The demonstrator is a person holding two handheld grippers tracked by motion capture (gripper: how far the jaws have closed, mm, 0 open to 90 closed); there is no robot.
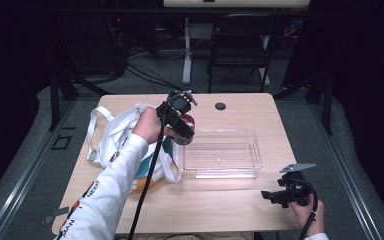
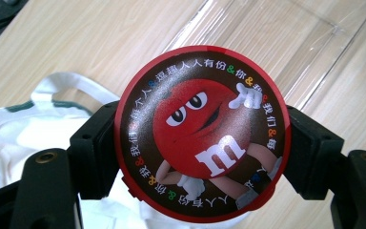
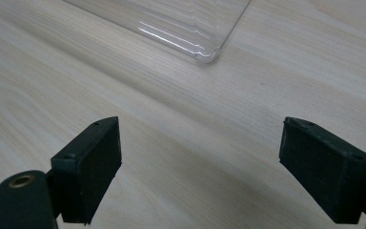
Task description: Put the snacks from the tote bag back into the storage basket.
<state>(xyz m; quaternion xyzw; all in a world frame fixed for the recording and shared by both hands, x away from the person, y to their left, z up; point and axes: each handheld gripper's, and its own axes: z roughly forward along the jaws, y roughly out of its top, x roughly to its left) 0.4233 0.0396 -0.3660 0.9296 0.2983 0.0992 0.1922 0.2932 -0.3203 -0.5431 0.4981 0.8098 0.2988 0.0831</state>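
Left claw [image 2: 202, 143] pinches the round red candy tin [image 2: 202, 133] by its sides, holding it up above the table [image 1: 230, 205], between the white tote bag [image 1: 115, 135] and the clear plastic tray [image 1: 220, 155]. Right claw [image 3: 200, 167] sits spread wide over bare wood, near the tray's corner.

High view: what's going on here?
A person's left claw is shut on a round red candy tin with a cartoon lid, held above the wooden table between the white cloth tote bag and the clear plastic tray. The right claw hangs open, holding nothing, over the table's near right corner.
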